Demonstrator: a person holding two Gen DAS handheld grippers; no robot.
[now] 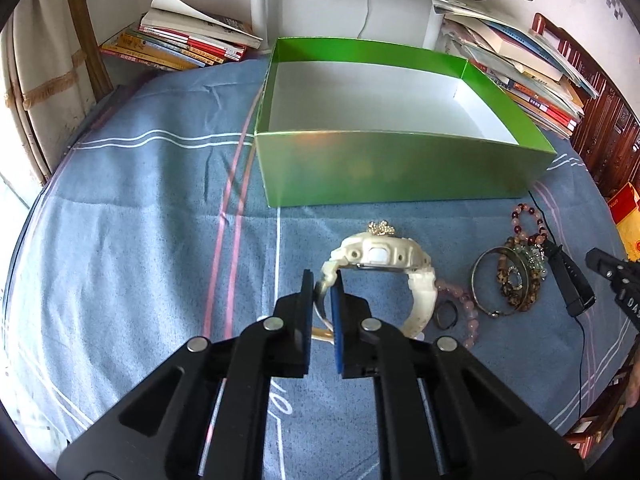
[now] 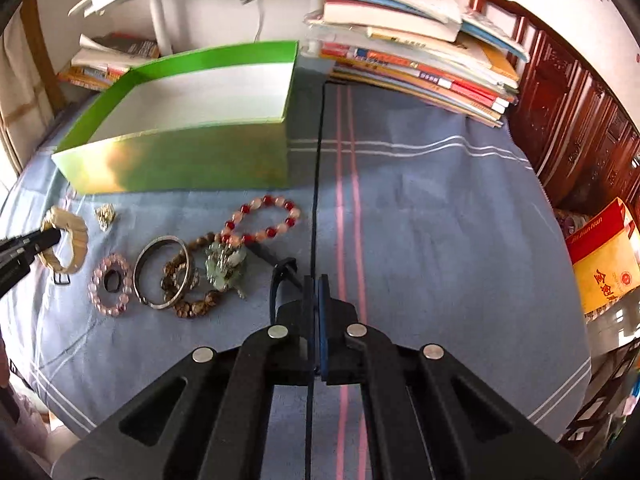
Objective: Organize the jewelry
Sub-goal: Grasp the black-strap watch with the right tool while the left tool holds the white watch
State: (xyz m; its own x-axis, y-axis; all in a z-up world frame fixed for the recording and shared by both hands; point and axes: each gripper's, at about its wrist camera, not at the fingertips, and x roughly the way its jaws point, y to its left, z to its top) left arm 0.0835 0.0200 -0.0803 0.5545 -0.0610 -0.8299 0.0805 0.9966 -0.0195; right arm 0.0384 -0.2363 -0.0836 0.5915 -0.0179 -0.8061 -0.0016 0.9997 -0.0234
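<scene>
— How many pieces are out on the blue cloth (image 2: 420, 208)?

— One white watch (image 1: 384, 258), with the left gripper (image 1: 322, 280) clenched on its strap. Beside it lie a small pearly cluster piece (image 1: 382, 227), a pink bead bracelet (image 2: 111, 290) with a dark ring (image 2: 113, 281) inside its loop, a metal bangle (image 2: 162, 272), a brown bead bracelet (image 2: 192, 280), a red and pink bead bracelet (image 2: 262, 218) and a pale green carved piece (image 2: 226, 264).

— And the right gripper (image 2: 316, 282)?

— Its jaws are pressed together on a thin black cord (image 2: 318, 168) that runs straight up across the cloth. A black band-like thing lies just left of its tips; I can't tell what it is.

— The box?

— One green box (image 1: 400, 172), open, white inside, nothing in it, just beyond the jewellery. Two stacks of books, a left stack (image 1: 180, 46) and a right stack (image 2: 420, 68).

— Any writing?

— Spines too small to read. A red and yellow carton (image 2: 604, 256) shows gold characters, and I can't make them out.
</scene>
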